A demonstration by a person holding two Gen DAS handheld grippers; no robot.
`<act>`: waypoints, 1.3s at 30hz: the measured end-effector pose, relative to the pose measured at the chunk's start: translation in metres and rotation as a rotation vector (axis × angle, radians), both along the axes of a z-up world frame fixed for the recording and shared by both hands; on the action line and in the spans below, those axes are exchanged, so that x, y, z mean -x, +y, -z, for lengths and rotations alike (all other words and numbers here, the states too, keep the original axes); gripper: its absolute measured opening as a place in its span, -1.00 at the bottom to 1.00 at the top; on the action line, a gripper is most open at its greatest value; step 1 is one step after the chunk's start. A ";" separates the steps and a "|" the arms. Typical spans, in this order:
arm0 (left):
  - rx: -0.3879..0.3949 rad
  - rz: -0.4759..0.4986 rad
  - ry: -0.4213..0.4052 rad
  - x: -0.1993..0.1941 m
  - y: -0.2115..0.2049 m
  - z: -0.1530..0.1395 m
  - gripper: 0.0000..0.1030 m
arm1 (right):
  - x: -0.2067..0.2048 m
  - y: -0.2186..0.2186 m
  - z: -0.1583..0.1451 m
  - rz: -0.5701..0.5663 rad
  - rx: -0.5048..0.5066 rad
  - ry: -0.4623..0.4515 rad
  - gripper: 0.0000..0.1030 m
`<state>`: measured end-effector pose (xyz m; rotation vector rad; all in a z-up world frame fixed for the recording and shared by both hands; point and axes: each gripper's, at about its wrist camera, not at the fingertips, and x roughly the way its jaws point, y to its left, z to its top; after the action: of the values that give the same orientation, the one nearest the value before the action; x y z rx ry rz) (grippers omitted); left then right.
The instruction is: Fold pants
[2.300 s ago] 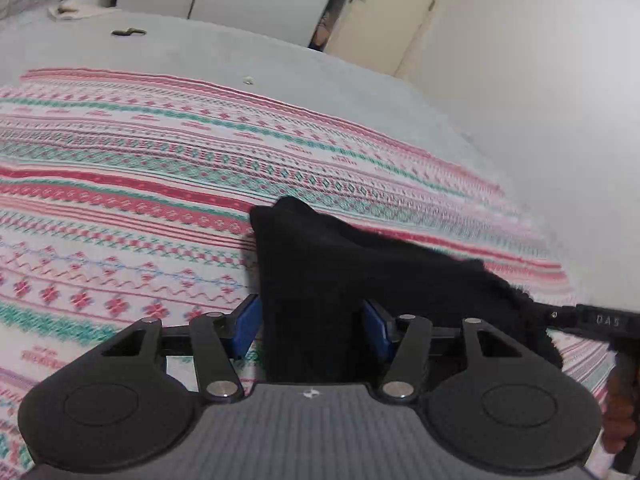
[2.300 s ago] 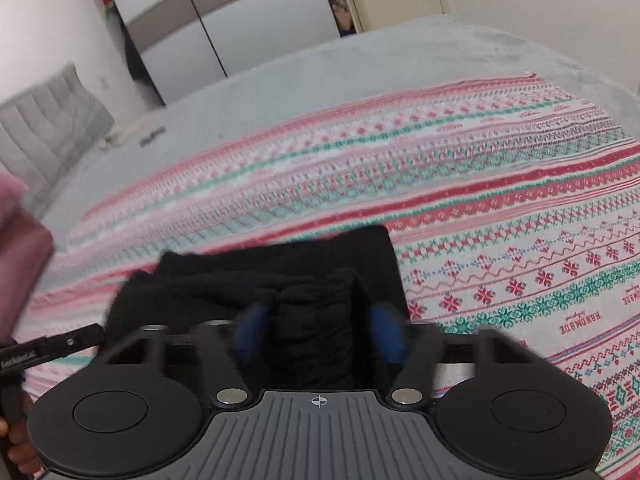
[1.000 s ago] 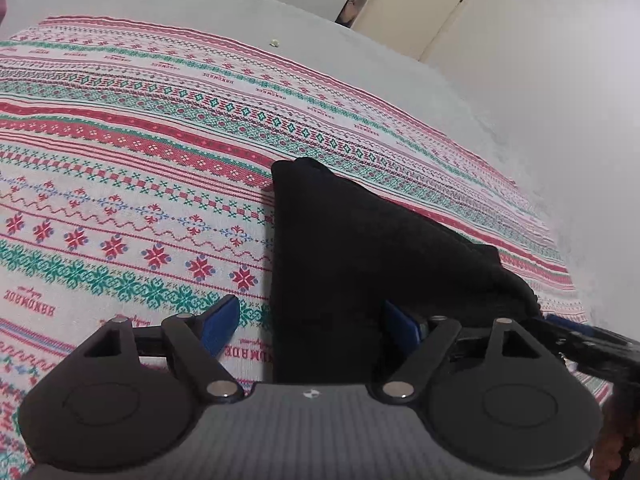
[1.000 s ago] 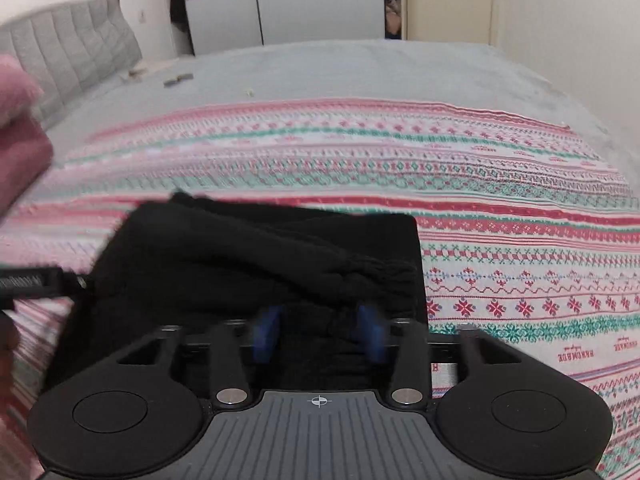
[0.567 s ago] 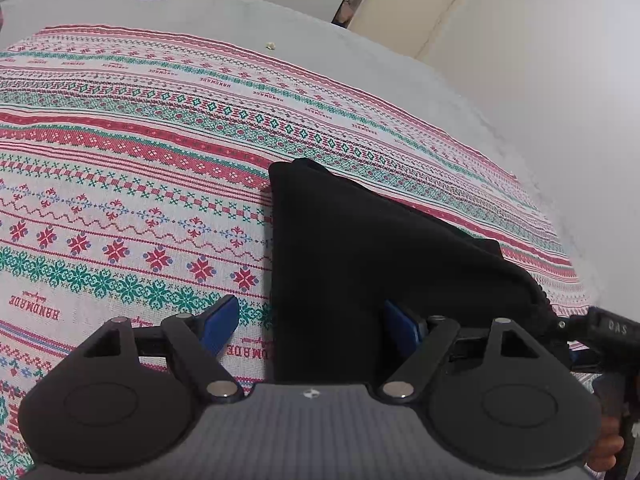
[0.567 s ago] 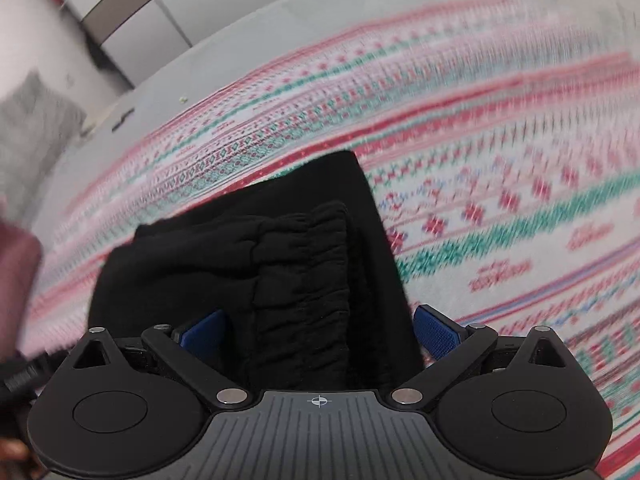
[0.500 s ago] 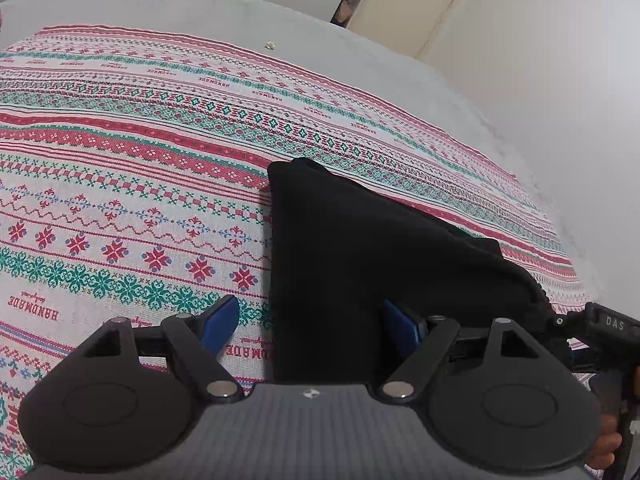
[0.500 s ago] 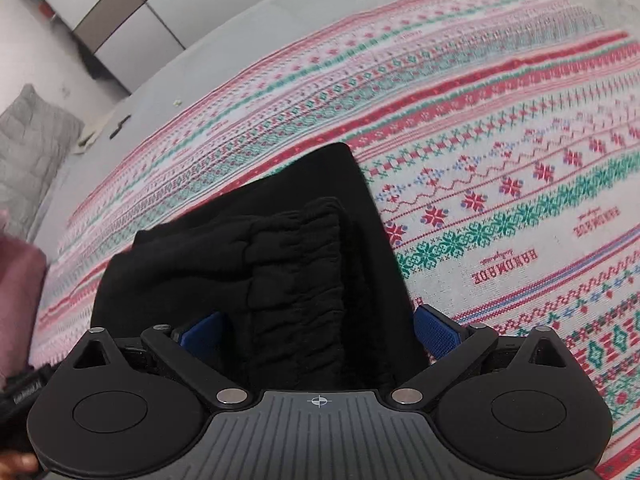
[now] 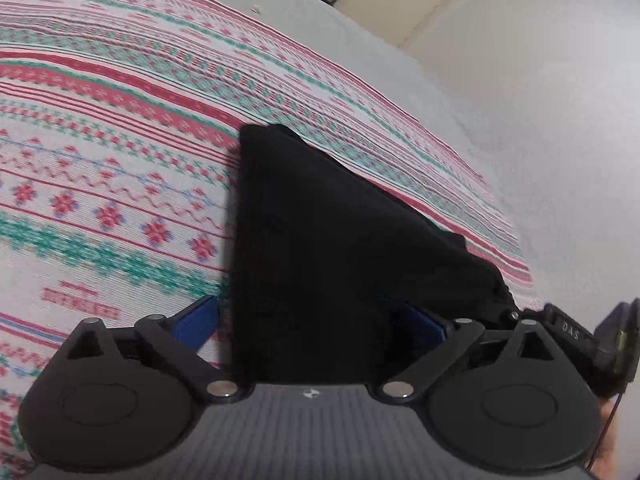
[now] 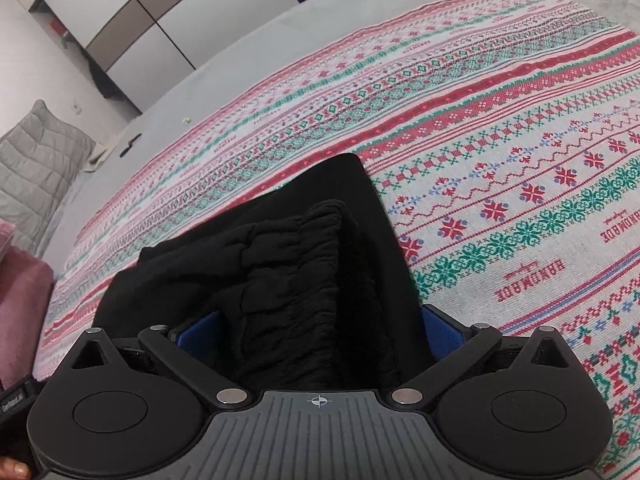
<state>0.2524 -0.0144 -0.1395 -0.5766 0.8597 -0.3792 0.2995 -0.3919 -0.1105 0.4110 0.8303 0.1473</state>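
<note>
The black pants [image 9: 320, 240] lie folded into a compact stack on the patterned red, green and white blanket [image 9: 100, 168]. My left gripper [image 9: 312, 320] is open, its blue pads either side of the stack's near edge. In the right wrist view the pants [image 10: 304, 264] show a gathered waistband on top. My right gripper [image 10: 316, 328] is open wide, its pads apart on both sides of the cloth. The right gripper's body [image 9: 576, 336] shows at the right edge of the left wrist view.
The blanket [image 10: 500, 152] covers a grey bed [image 10: 240, 52]. A grey pillow [image 10: 36, 168] and a pink cloth [image 10: 20, 304] lie at the left. Wardrobe doors [image 10: 160, 12] stand behind the bed. A wall [image 9: 540, 80] is close on the right.
Both grippers have opened and let go of the pants, which now rest folded on the blanket. The left gripper has since dipped closer to the stack.
</note>
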 end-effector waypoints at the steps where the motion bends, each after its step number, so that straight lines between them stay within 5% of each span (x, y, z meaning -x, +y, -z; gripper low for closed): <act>1: 0.019 0.020 0.002 -0.001 -0.002 0.001 1.00 | 0.001 0.001 -0.001 -0.002 -0.003 -0.003 0.97; 3: 0.038 0.024 0.007 -0.001 -0.006 0.002 1.00 | 0.003 0.004 -0.003 -0.009 0.004 -0.014 0.78; 8: -0.007 0.010 -0.026 0.001 -0.009 0.001 0.51 | 0.005 0.005 -0.003 -0.022 -0.018 -0.027 0.19; 12: -0.024 -0.004 -0.067 0.005 -0.007 -0.008 0.11 | 0.010 0.020 -0.008 -0.018 0.029 -0.074 -0.04; 17: -0.020 -0.017 -0.115 0.004 0.002 -0.026 0.03 | 0.015 0.034 -0.017 -0.012 0.053 -0.142 -0.17; 22: -0.061 -0.102 -0.211 0.005 0.036 -0.061 0.02 | 0.010 0.059 -0.040 -0.077 0.012 -0.279 -0.21; 26: -0.095 -0.156 -0.211 -0.009 0.070 -0.066 0.03 | -0.008 0.095 -0.047 -0.149 -0.009 -0.332 -0.21; 31: -0.193 -0.161 -0.111 -0.046 0.078 -0.021 0.08 | -0.050 0.126 -0.008 -0.148 -0.008 -0.209 -0.19; 39: -0.130 -0.178 -0.049 -0.052 0.092 -0.011 0.34 | -0.064 0.114 0.009 -0.120 -0.034 -0.088 0.29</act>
<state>0.3047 0.0775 -0.1285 -0.5168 0.7735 -0.1739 0.3633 -0.2779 -0.1199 0.3843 0.7666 0.2893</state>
